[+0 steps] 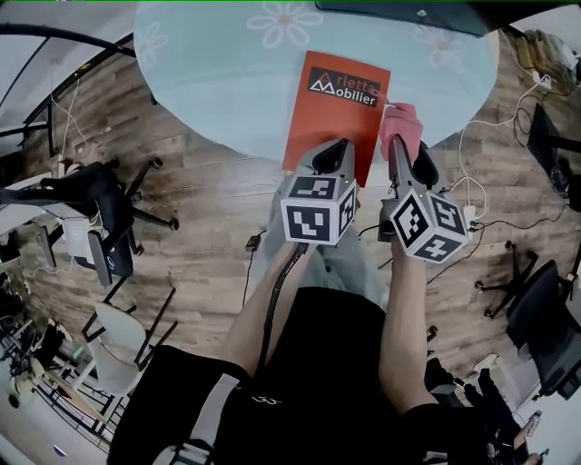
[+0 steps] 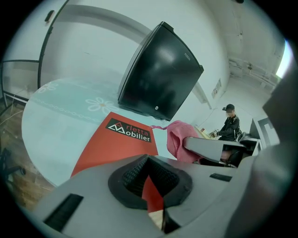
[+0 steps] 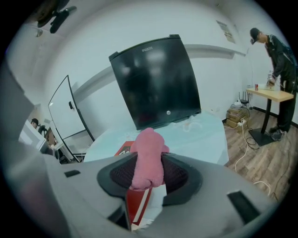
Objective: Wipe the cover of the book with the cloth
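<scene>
Glass table (image 1: 218,82) carries the red book (image 1: 336,113) near its front edge. Left gripper (image 1: 332,156) jaws are closed, apparently pinching the book's near edge. Right gripper (image 1: 399,147) clamps the pink cloth (image 1: 402,123) at the book's right edge.

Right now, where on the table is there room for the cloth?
Bare glass: the wide stretch of table left of the book, and the strip between book and black monitor. Crowded: the near edge, around the cloth.
</scene>
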